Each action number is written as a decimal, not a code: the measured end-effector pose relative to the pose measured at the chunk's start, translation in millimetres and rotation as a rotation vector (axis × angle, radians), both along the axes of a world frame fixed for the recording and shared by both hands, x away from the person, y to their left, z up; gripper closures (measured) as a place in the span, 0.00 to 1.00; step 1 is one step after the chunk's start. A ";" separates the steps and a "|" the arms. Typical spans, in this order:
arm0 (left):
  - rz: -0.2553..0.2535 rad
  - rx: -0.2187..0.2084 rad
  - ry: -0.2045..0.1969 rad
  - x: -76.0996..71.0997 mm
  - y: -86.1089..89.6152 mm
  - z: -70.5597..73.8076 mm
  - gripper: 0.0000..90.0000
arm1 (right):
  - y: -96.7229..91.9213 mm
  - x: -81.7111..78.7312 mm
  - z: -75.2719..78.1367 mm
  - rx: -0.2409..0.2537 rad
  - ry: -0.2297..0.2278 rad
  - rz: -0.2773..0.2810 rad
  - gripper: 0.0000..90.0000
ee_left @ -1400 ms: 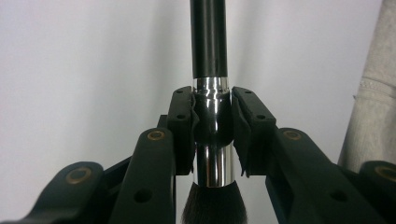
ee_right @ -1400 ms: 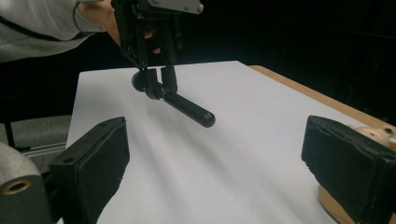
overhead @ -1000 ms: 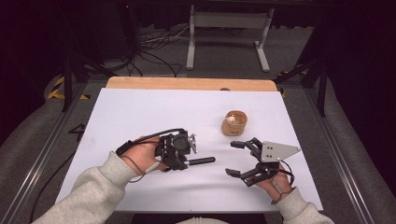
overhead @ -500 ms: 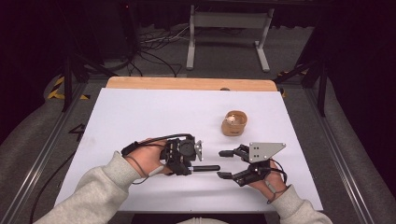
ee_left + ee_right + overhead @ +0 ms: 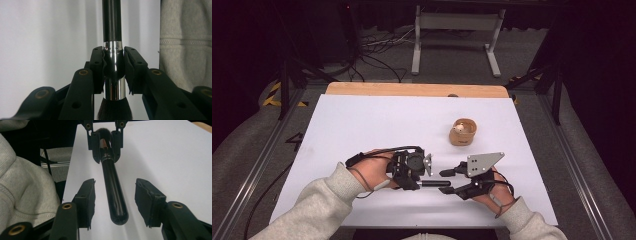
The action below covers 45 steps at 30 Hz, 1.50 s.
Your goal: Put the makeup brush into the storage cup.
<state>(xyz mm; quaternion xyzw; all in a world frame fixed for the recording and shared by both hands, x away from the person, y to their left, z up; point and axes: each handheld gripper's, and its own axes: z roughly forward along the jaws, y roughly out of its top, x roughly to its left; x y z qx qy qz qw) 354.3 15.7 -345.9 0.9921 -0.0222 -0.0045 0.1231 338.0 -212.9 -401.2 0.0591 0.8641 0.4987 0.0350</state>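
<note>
A black-handled brush (image 5: 435, 183) with a shiny metal ferrule (image 5: 114, 82) and dark bristles lies level just above the white table (image 5: 362, 130), its handle pointing right. My left gripper (image 5: 423, 179) is shut on the ferrule, with the pads (image 5: 98, 65) pressing both sides. My right gripper (image 5: 448, 181) faces it from the right. Its jaws have just been closing, and the handle's free end (image 5: 117, 202) lies between them with a gap at each pad (image 5: 86, 195). The left gripper (image 5: 106, 157) also appears at the top of the right gripper view.
A small wooden bowl (image 5: 463, 131) with something pale inside stands behind the right gripper. A wooden strip (image 5: 412, 89) runs along the table's far edge. A grey sleeve (image 5: 185, 45) lies near the brush. Metal rails and cables flank the table.
The right gripper has moved left to the brush handle's end and its jaws have narrowed around it. The left gripper has kept hold of the brush.
</note>
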 end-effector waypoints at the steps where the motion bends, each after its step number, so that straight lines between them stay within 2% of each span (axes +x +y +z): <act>1: -0.001 -0.011 0.003 -0.4 0.2 -1.2 0.79 | 0.2 -0.2 0.0 -0.003 0.004 0.000 0.59; 9: -0.012 -0.003 -0.005 -1.4 -1.4 -0.8 0.79 | 4.7 0.5 -2.6 -0.040 0.018 0.016 0.66; 12: -0.017 -0.013 0.001 -1.7 -2.3 -1.8 0.79 | 6.3 0.8 -3.7 -0.056 0.022 0.016 0.68; 23: -0.030 -0.004 -0.007 -3.7 -4.8 -2.8 0.79 | 8.4 2.1 -5.7 -0.084 0.046 0.032 0.80; 32: -0.037 0.000 -0.003 -3.3 -4.5 -3.2 0.79 | 9.1 2.8 -6.6 -0.090 0.059 0.054 0.83; 40: -0.039 -0.021 0.003 -2.8 -3.0 -3.2 0.78 | 7.8 3.5 -5.6 -0.089 0.061 0.055 0.83; 41: -0.035 -0.015 -0.009 -3.0 -2.8 -2.2 0.77 | 7.6 3.5 -5.5 -0.087 0.063 0.055 0.83; 42: -0.026 -0.035 -0.007 -2.8 -1.7 -2.3 0.75 | 7.2 3.5 -5.3 -0.086 0.063 0.053 0.83; 43: -0.023 -0.036 -0.009 -2.7 -1.0 -1.3 0.69 | 6.6 3.7 -5.0 -0.082 0.068 0.049 0.83; 45: -0.014 -0.064 -0.011 -2.2 1.6 1.0 0.59 | 5.3 4.0 -4.6 -0.071 0.073 0.049 0.83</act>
